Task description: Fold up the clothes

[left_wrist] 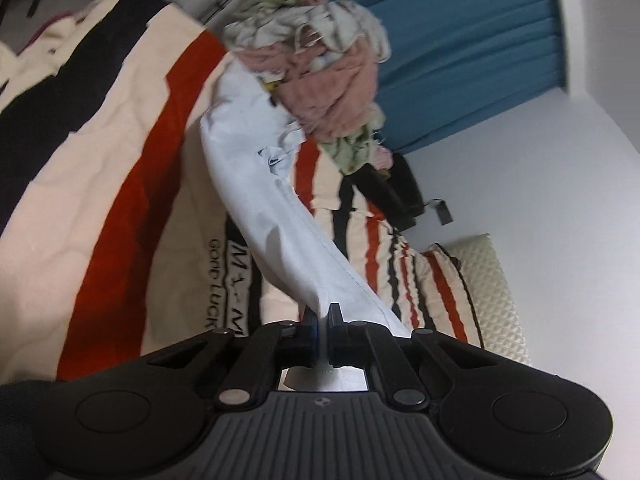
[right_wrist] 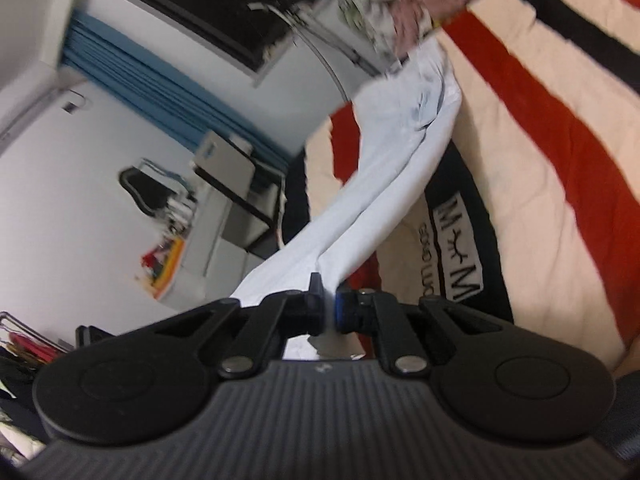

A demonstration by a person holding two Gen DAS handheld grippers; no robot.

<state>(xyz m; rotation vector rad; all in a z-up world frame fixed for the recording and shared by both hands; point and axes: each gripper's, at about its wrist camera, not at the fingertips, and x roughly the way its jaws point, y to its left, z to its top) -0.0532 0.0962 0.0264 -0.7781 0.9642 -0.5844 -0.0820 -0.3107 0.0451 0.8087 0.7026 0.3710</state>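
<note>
**Both my tongs pinch the pale blue garment**

My left gripper (left_wrist: 323, 326) is closed tight on the pale blue garment (left_wrist: 256, 184), and my right gripper (right_wrist: 329, 306) clamps it too. The cloth stretches from my fingers up to the heap of clothes (left_wrist: 320, 64), above the striped bedspread (left_wrist: 132, 168).

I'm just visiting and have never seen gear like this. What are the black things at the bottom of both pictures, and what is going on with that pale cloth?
Those are two hand-held grippers, each with a camera looking along its fingers. One picture comes from the left gripper, the other from the right gripper. Both are clamped shut on the same pale blue garment, which stretches away toward a pile of crumpled clothes. Underneath lies a striped bedspread in cream, red and black.
</note>
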